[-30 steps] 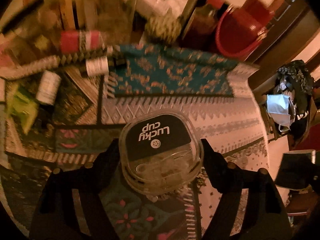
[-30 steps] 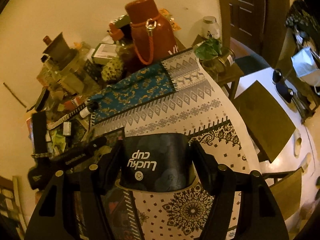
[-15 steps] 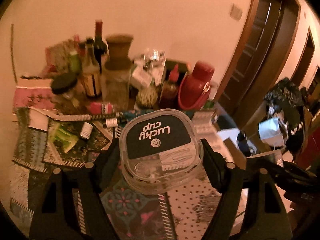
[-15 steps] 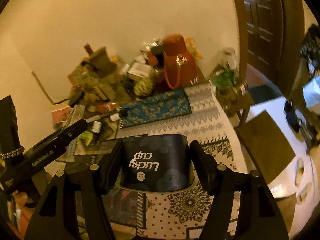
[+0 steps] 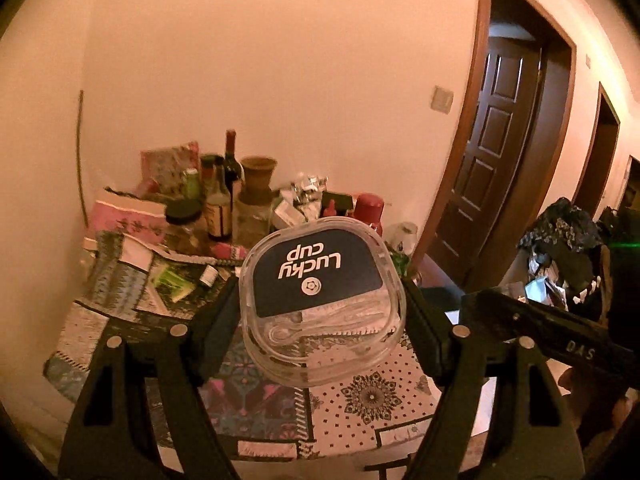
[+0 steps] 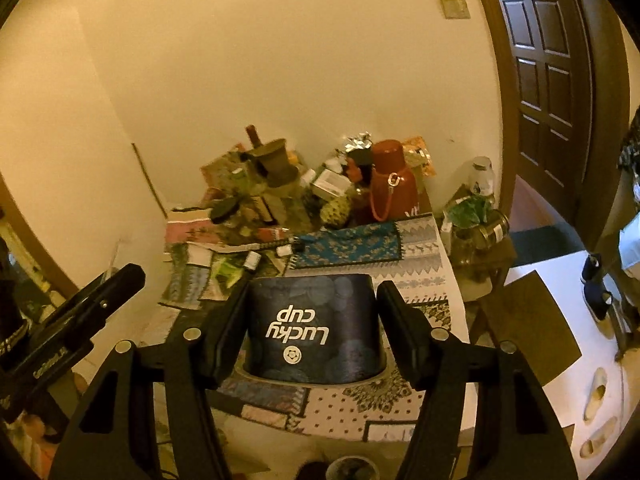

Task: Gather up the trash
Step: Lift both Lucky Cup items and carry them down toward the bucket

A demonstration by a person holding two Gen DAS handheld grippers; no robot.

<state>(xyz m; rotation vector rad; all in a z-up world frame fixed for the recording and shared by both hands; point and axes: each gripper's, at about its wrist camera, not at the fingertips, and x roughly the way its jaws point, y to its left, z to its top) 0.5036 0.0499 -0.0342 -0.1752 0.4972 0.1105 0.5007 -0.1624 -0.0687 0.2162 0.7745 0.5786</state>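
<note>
Two tools are up in the air above the bench, each with something printed "Lucky cup" between its fingers. The left tool is clenched on a clear, rounded-square plastic lid with a dark blue label, its pads pressing the lid's two sides; the lid is tilted toward the camera, and white wrapped cutlery shows through the clear part. The right tool grasps a dark blue paper cup side-on, its jaws closing in on the cup's walls, with the cup's pale rim showing at the lower edge. Both pieces hang over the patterned patchwork cloth that covers the bench. At the far end of the bench, against the wall, stands a clutter of bottles and jars, a red flask with a carry loop among them. A dark wine bottle rises out of that pile. From the left wrist view the right tool's black arm crosses the right side; a brown panelled door stands beyond.
</note>
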